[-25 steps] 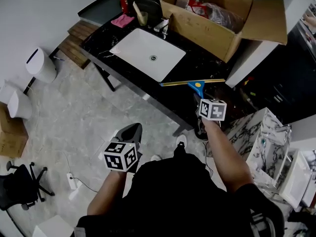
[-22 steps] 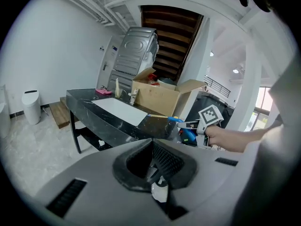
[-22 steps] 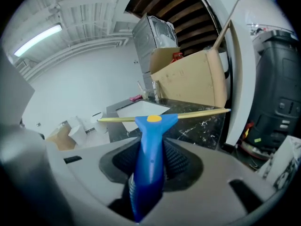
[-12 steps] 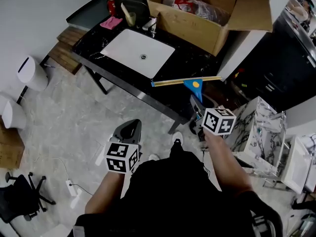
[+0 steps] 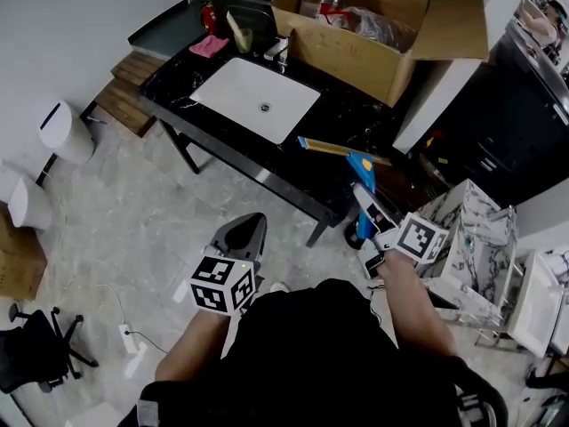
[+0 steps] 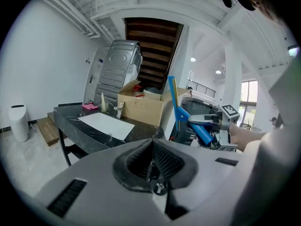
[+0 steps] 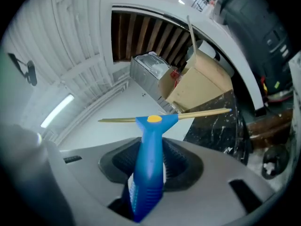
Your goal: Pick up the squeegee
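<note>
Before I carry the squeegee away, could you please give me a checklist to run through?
1. Right gripper shut on the squeegee: ok.
2. Squeegee sits deep between the fingers, not at their tips: ok.
3. Squeegee off the counter, held in the air: ok.
4. Squeegee apart from the box: ok.
5. Left gripper shut, empty and low, out of the way: ok.
6. Grip firm enough for a quick swing: cannot tell.
</note>
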### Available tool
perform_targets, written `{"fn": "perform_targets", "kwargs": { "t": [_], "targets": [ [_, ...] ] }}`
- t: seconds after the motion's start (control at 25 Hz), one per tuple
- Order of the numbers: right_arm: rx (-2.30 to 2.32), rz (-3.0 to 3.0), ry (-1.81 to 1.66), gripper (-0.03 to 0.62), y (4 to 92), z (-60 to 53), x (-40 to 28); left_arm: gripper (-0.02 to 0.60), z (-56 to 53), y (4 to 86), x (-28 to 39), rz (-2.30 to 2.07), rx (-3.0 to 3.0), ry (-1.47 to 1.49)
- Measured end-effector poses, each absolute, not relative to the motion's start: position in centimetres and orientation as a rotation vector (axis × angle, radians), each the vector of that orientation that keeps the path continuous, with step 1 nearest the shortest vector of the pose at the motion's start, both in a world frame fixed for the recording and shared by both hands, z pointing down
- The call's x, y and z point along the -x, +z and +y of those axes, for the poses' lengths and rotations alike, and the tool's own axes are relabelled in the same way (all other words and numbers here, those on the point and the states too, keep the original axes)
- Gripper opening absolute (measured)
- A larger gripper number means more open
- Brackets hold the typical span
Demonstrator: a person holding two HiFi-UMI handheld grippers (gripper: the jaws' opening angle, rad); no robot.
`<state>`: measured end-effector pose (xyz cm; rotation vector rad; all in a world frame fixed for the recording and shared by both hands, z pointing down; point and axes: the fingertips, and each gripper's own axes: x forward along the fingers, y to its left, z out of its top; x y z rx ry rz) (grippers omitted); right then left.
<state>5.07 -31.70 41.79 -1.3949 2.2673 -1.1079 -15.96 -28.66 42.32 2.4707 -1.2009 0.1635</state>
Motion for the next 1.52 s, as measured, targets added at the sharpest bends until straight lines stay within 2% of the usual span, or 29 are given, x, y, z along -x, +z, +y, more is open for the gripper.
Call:
{"fn": "perform_targets", "kwargs": {
  "t": [0.36, 0.8, 1.52],
  "targets": [
    [1.115, 2.189, -1.101, 0.141, 37.5, -29.1, -6.4, 0.017, -26.7, 39.8, 12.4, -1.238, -2.485, 0.089],
    [1.078, 2.180, -1.134, 0.141, 38.8, -23.3, -12.0, 0.017, -21.2, 39.8, 4.4, -1.172, -2.529, 0.110],
    [1.018, 2.161, -1.114, 0.141, 37.9, -15.5, -17.9, 0.017, -12.9, 39.3, -1.2, -1.248, -2.490, 0.141]
  ]
}}
